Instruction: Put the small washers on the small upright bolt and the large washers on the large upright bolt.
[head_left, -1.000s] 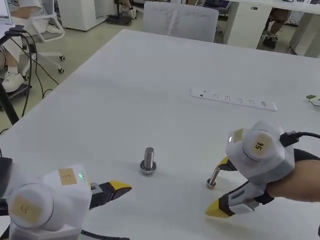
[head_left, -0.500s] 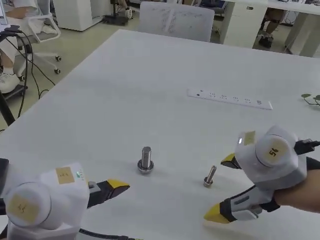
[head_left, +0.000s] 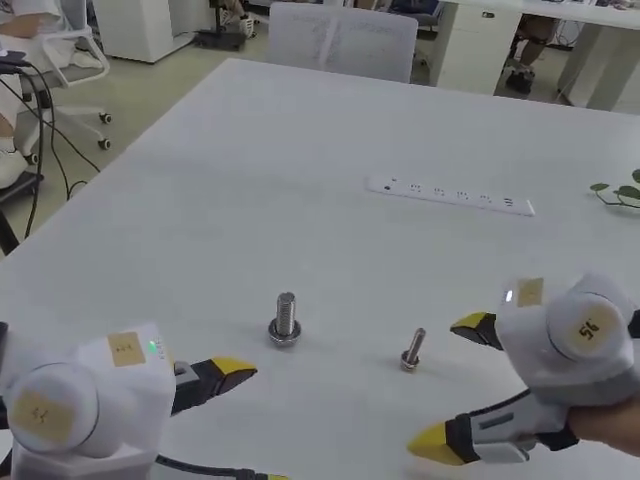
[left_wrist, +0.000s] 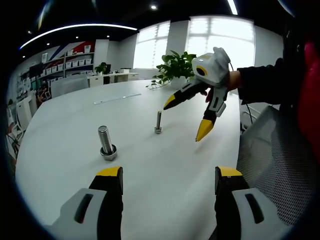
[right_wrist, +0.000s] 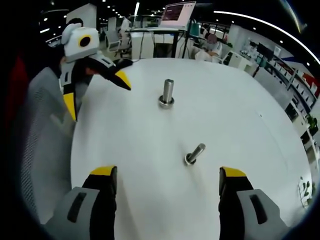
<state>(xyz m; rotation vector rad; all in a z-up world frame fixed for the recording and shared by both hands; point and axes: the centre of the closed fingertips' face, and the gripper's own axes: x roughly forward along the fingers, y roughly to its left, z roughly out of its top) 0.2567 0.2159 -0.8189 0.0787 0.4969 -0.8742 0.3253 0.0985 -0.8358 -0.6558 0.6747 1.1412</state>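
Observation:
The large bolt (head_left: 285, 320) stands upright on the white table (head_left: 300, 180), with a metal ring around its base. The small bolt (head_left: 411, 351) stands to its right, also ringed at the foot. My right gripper (head_left: 448, 384) is open just right of the small bolt, apart from it. My left gripper (head_left: 248, 425) is open at the table's near edge, left of the large bolt. In the left gripper view the large bolt (left_wrist: 105, 143) and small bolt (left_wrist: 158, 123) lie ahead of the open jaws, with the right gripper (left_wrist: 185, 121) beyond. The right gripper view faces the small bolt (right_wrist: 194, 153) and large bolt (right_wrist: 167, 94).
A white power strip (head_left: 450, 194) lies across the table's far middle. Plant leaves (head_left: 620, 190) reach in at the right edge. A grey chair (head_left: 340, 40) stands at the far side. A mesh chair (left_wrist: 270, 165) is beside the near edge.
My right gripper has drawn back to the right, away from the small bolt. The left gripper has stayed put. The head camera has shifted a little.

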